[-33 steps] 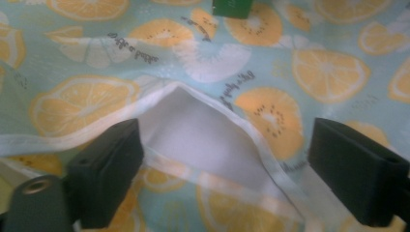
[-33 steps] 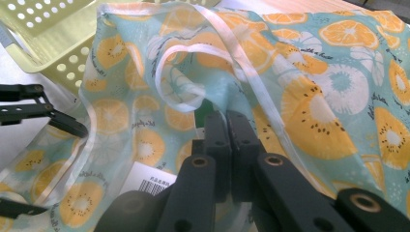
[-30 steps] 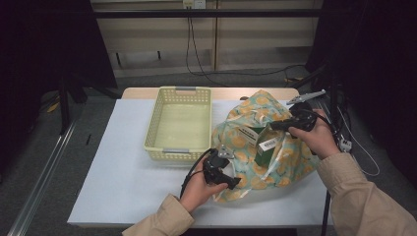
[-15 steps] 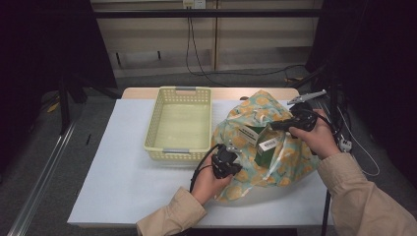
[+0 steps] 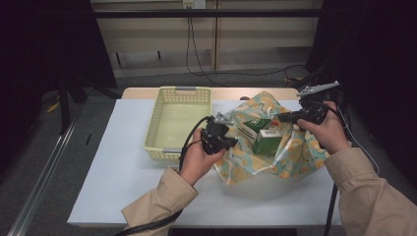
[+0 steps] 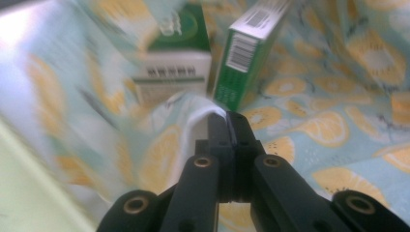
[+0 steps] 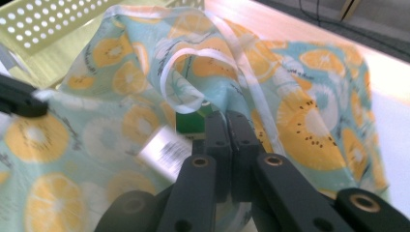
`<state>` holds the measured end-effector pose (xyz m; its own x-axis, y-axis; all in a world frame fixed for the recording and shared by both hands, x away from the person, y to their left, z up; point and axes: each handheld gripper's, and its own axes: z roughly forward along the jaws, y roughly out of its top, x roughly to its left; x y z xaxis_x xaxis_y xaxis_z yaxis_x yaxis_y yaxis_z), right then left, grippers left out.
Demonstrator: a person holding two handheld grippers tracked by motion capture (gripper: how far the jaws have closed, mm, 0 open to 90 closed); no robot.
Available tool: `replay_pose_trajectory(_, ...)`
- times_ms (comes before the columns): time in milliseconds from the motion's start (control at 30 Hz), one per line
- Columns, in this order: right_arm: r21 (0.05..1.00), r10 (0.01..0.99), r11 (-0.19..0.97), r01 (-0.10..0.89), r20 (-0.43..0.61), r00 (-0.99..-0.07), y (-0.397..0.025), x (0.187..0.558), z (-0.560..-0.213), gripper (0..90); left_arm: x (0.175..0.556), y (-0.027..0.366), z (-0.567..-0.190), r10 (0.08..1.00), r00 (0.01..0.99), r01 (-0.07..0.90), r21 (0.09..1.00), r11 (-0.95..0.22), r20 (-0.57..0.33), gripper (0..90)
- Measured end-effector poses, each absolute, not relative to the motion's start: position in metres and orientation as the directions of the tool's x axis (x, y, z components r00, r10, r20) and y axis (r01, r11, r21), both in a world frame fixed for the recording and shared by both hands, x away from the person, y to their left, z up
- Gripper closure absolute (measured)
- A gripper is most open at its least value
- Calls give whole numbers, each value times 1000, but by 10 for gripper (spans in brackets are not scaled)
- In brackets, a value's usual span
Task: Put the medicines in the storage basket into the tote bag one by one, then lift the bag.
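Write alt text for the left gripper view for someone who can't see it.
The left gripper, jaws shut, pinches the white hem of a fruit-print bag. Inside the bag, just beyond the jaws, stand two green boxes, one showing a barcode. The left of the picture is blurred.

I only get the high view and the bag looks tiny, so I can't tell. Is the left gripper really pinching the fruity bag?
Observer: Yes. In the left gripper view, the left gripper has its fingers shut on the white hem of the bag.
Operator: And the other one?
Observer: The right gripper is shut on the bag's cloth too, just under a loop of white hem.
Operator: What's inside?
Observer: Two green boxes. The left gripper view shows a barcode on the end of the first box, close beside the second box.
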<state>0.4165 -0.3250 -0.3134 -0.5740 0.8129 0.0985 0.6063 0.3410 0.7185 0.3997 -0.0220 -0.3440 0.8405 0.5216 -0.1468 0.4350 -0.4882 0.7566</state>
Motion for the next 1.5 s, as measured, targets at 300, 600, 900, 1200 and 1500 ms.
replay_pose_trajectory(300, 752, 830, 329, 571, 58, -555, -332, 422, -279, 895, 434, -22, -286, 564, 818, 417, 787, -454, -108, 900)
replay_pose_trajectory(600, 811, 850, 294, 506, 20, -527, -332, 434, -240, 899, 464, -10, -238, 608, 787, 407, 826, -389, -102, 900)
replay_pose_trajectory(900, 817, 791, 288, 500, 92, -606, -310, 433, -245, 895, 463, 7, -250, 574, 801, 450, 802, -393, -169, 900)
replay_pose_trajectory(1200, 794, 735, 291, 534, 172, -656, -282, 429, -267, 852, 444, 40, -265, 565, 805, 474, 770, -427, -183, 893)
replay_pose_trajectory(1500, 792, 714, 285, 540, 200, -670, -263, 425, -262, 379, 437, 68, -277, 591, 782, 497, 769, -403, -195, 360)
